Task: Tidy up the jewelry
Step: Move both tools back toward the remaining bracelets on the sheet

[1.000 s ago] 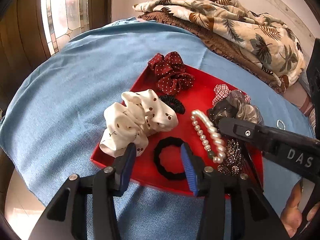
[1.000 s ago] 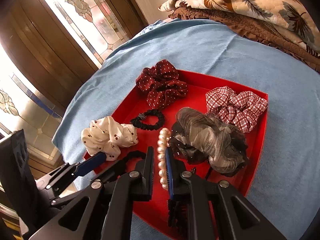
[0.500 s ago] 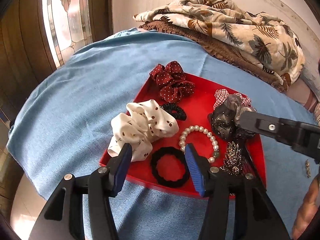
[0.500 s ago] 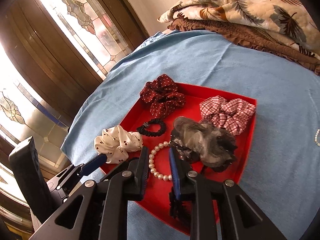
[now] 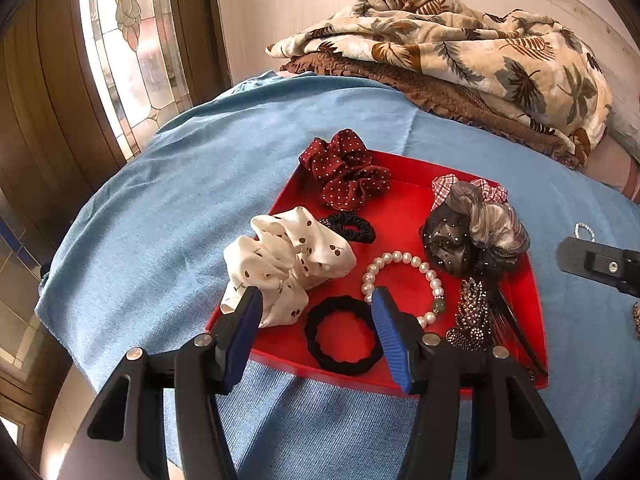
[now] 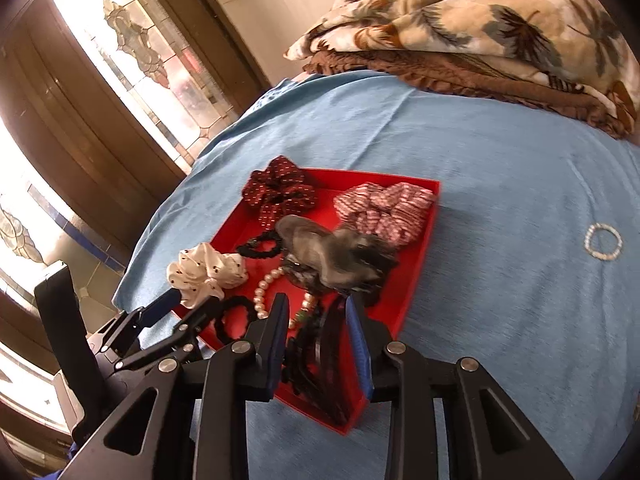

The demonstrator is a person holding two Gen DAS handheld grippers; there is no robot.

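Observation:
A red tray (image 5: 404,196) (image 6: 416,280) lies on a blue cloth. In it are a pearl bracelet (image 5: 400,258) (image 6: 262,286), a black hair tie (image 5: 344,336), a white dotted scrunchie (image 5: 280,264) (image 6: 206,270), a maroon dotted scrunchie (image 5: 346,168) (image 6: 280,190), a grey scrunchie (image 5: 476,232) (image 6: 332,256), a checked scrunchie (image 6: 386,208), a small black tie (image 5: 352,226), a rhinestone clip (image 5: 470,316) and a black comb (image 6: 326,360). My left gripper (image 5: 316,334) is open over the tray's near edge. My right gripper (image 6: 318,344) is open and empty over the tray's near corner. A small beaded ring (image 6: 603,241) (image 5: 584,232) lies on the cloth to the right.
A folded leaf-print blanket (image 5: 460,52) on a brown quilt lies at the back of the cloth. A stained-glass door (image 5: 128,40) stands at the left. The cloth's edge drops off at the left and near side. Another small dark ornament (image 5: 636,320) shows at the right edge.
My right gripper has opened, let go of the pearl bracelet into the tray and drawn back to the right. The left gripper has pulled back a little.

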